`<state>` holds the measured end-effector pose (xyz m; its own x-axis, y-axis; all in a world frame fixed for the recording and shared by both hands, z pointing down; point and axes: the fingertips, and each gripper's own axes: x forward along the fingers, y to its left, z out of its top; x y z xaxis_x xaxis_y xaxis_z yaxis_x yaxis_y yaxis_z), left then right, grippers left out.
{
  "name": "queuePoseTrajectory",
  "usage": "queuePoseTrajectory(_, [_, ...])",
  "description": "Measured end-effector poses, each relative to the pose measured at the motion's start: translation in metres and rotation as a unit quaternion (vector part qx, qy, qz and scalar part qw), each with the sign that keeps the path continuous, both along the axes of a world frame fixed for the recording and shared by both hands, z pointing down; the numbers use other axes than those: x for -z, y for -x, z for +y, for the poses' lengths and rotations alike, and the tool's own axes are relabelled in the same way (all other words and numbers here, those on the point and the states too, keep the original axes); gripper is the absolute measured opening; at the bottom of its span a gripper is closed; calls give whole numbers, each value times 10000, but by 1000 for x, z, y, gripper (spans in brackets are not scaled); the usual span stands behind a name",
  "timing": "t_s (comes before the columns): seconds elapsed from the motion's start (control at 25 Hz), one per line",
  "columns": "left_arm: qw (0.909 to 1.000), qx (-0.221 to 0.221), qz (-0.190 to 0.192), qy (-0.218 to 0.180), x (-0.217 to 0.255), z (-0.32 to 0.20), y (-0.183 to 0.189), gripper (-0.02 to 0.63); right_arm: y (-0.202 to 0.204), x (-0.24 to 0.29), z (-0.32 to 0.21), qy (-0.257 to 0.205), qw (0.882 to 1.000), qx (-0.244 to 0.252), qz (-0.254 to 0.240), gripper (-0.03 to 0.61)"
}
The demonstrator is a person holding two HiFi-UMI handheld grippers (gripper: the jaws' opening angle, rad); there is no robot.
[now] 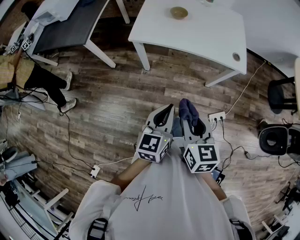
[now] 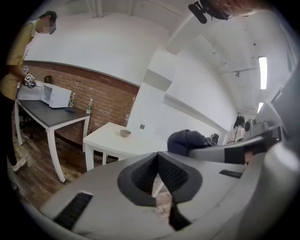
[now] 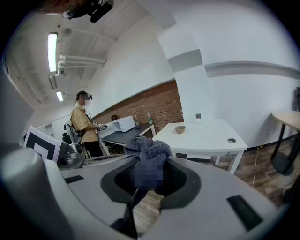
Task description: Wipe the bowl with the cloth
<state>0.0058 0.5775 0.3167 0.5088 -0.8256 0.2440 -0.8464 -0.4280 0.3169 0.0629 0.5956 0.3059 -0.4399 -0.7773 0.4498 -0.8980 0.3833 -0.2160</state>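
A small tan bowl (image 1: pixel 178 12) sits on the white table (image 1: pixel 201 35) some way ahead of me; it also shows as the bowl (image 2: pixel 125 133) and the bowl (image 3: pixel 180 129) in the two gripper views. My right gripper (image 1: pixel 191 121) is held close to my chest, shut on a bunched dark blue cloth (image 1: pixel 187 108), whose cloth folds (image 3: pixel 147 149) stick out above the jaws. Beside it my left gripper (image 1: pixel 163 114) is shut with nothing in it. The cloth (image 2: pixel 187 140) shows to its right.
A dark grey table (image 1: pixel 70 23) with a microwave (image 2: pixel 55 95) stands at the left, with another person (image 1: pixel 33 77) beside it. Cables and a power strip (image 1: pixel 216 116) lie on the wood floor. An office chair (image 1: pixel 280 93) is at the right.
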Motion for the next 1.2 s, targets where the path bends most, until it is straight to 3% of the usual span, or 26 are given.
queuePoseTrajectory(0.32, [9997,-180,87,116,-4,-5,6,-9,20,-5,-2,147,9996,222,-1,101])
queuePoseTrajectory(0.56, [9995,-69,212,237,-4,-11,6,-9,18,-11,-6,401,9982,390,-202,101])
queuePoseTrajectory(0.84, [9999,-47,-50,102,2,-45,3,-9,14,-7,-41,506,9945,535,-743,103])
queuePoseTrajectory(1.0, [9991,-137,-376,110,-5,-80,-9,-8,2,-7,-81,535,9933,503,-888,103])
queuePoseTrajectory(1.2, [9986,12,-476,242,-10,-120,-6,-8,-8,-3,-126,486,9933,435,-956,103])
